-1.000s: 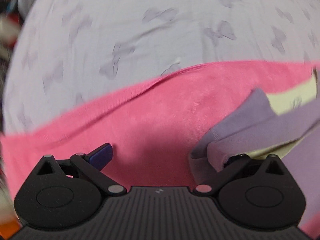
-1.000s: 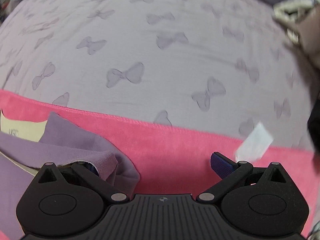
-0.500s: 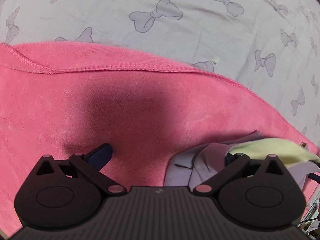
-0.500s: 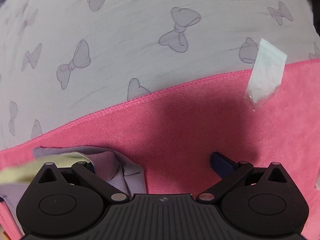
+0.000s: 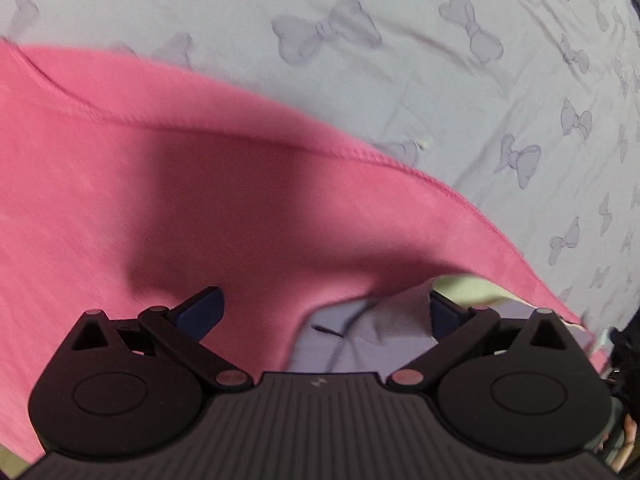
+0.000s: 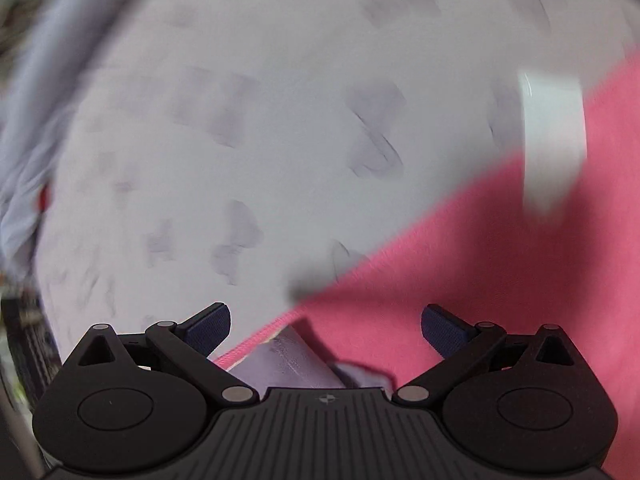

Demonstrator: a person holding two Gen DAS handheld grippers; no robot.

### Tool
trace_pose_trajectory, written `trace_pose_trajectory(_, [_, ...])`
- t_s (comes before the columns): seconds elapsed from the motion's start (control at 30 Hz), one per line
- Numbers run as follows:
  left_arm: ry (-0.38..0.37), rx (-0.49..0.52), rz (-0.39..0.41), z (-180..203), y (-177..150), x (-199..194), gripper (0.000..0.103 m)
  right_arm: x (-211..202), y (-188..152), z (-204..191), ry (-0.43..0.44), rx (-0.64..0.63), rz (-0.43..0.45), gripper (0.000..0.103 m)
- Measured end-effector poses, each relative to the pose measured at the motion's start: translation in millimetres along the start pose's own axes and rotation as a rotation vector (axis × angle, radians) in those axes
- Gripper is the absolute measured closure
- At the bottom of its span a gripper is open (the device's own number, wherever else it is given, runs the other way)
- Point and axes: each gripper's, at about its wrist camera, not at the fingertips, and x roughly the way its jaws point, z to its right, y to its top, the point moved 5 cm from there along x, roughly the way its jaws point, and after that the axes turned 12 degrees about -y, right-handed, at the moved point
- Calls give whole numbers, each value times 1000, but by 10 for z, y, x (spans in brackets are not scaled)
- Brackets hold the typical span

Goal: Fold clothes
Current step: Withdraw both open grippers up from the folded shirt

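A pink garment (image 5: 200, 200) lies spread on the bed and fills the left and middle of the left wrist view. A lavender garment (image 5: 372, 332) with a pale yellow lining (image 5: 468, 288) sits bunched on it. My left gripper (image 5: 322, 310) is open just over that bunch, its right finger touching the cloth. In the blurred right wrist view my right gripper (image 6: 326, 328) is also open, over the pink garment's (image 6: 480, 280) hem. A fold of the lavender garment (image 6: 288, 360) lies low between its fingers. A white tag (image 6: 552, 140) hangs over the pink cloth.
A pale lilac bed sheet (image 5: 400, 80) with a bow print lies beyond the pink hem, shown too in the right wrist view (image 6: 240, 120). Dark clutter sits past the bed's edge at the far right (image 5: 624, 360) and far left (image 6: 20, 340).
Both grippers dropped close to the pink garment. The lavender cloth that draped over one finger of each gripper has slipped off. The right wrist view swung left and is now motion-blurred.
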Motion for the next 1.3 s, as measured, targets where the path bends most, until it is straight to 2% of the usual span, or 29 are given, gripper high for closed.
trace_pose_trajectory(0.03, [-5, -9, 13, -30, 12, -48, 1, -101, -61, 1, -28, -62, 80, 0])
trace_pose_trajectory(0.1, [-51, -54, 42, -97, 36, -141, 1, -203, -333, -38, -71, -185, 177, 0])
trace_pose_trajectory(0.17, [-90, -84, 112, -130, 61, -270, 1, -310, -604, -82, -114, -308, 274, 0])
trace_pose_trajectory(0.27, [-108, -119, 254, -137, 126, -486, 1, -477, -1010, -158, -178, -493, 420, 0])
trace_pose_trajectory(0.33, [-138, -207, 300, -157, 178, -561, 1, -578, -1279, -230, -211, -610, 508, 0])
trace_pose_trajectory(0.37, [-156, -249, 337, -151, 177, -617, 2, -551, -1404, -337, -172, -626, 510, 0])
trace_pose_trajectory(0.4, [-175, -239, 383, -105, 156, -692, 5, -568, -1542, -364, -125, -627, 512, 0])
trace_pose_trajectory(0.43, [-168, -183, 429, -22, 113, -778, 7, -586, -1678, -388, -76, -626, 512, 0])
trace_pose_trajectory(0.5, [-62, 42, 538, 248, -95, -969, 8, -631, -1941, -408, 46, -598, 501, 0])
trace_pose_trajectory(0.57, [62, 374, 676, 617, -511, -1107, 8, -643, -2153, -489, 146, -590, 492, 0])
trace_pose_trajectory(0.63, [109, 704, 767, 969, -922, -1171, 4, -597, -2293, -648, 191, -612, 497, 0])
trace_pose_trajectory(0.67, [110, 840, 782, 1102, -1156, -1130, 1, -539, -2327, -752, 198, -639, 510, 0])
trace_pose_trajectory(0.73, [84, 1075, 744, 1277, -1708, -703, 1, -404, -2407, -909, 187, -725, 524, 0])
trace_pose_trajectory(0.77, [80, 1169, 701, 1271, -1894, -399, 0, -332, -2452, -966, 170, -772, 525, 0])
trace_pose_trajectory(0.8, [92, 1240, 661, 1311, -2048, -288, 0, -257, -2507, -971, 127, -816, 519, 0])
trace_pose_trajectory(0.83, [119, 1300, 621, 1272, -2186, -116, 0, -183, -2559, -922, 77, -853, 509, 0])
trace_pose_trajectory(0.9, [219, 1382, 557, 962, -2216, 379, 0, -40, -2632, -701, -21, -908, 496, 0])
trace_pose_trajectory(0.97, [315, 1404, 522, 648, -2496, 800, 1, -99, -2686, -378, 61, -919, 538, 0])
trace_pose_trajectory(1.03, [235, 1395, 618, 278, -2704, 786, 0, -113, -2743, -97, 25, -970, 550, 0])
trace_pose_trajectory(1.1, [197, 1298, 574, 45, -2651, 658, 0, -161, -2807, 141, 11, -1004, 563, 0])
trace_pose_trajectory(1.17, [122, 1165, 500, -125, -2543, 675, 0, -196, -2789, 348, 19, -945, 518, 0])
trace_pose_trajectory(1.23, [82, 1071, 458, -333, -2478, 561, 0, -200, -2784, 577, -16, -885, 475, 0])
trace_pose_trajectory(1.3, [114, 1040, 470, -436, -2414, 421, 0, -226, -2780, 786, -58, -839, 448, 0])
